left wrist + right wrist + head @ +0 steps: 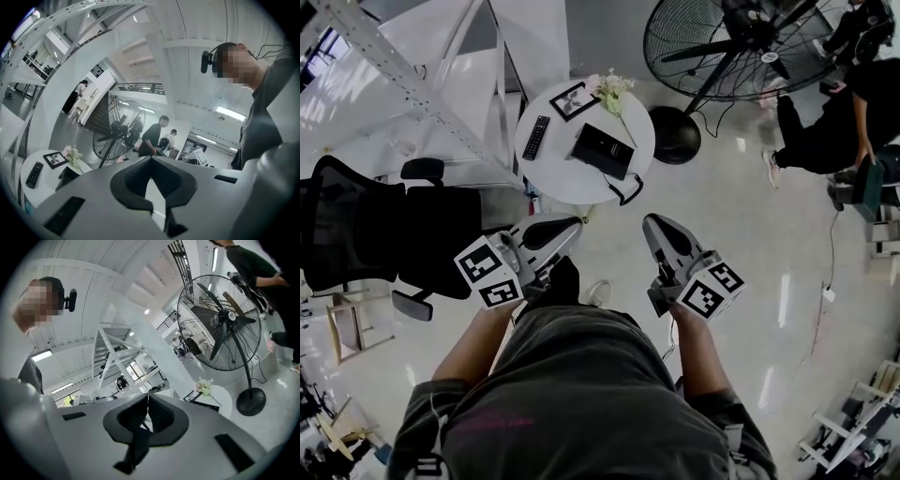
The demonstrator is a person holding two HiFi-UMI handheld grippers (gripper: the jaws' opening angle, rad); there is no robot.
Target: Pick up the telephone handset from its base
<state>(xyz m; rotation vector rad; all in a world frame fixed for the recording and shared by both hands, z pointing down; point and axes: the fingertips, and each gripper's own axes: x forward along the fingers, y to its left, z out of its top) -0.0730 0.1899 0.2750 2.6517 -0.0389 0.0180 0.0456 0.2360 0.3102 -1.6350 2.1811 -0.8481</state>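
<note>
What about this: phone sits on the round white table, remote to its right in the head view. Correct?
No. The head view shows the remote lying left of the phone, not right. The phone does sit on the round white table.

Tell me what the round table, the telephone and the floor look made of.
Round table: white, smooth, even top, likely laminate or painted wood. Telephone: black with a dull sheen, probably moulded plastic. Floor: pale, hard, glossy with bright reflections; maybe polished concrete or epoxy.
</note>
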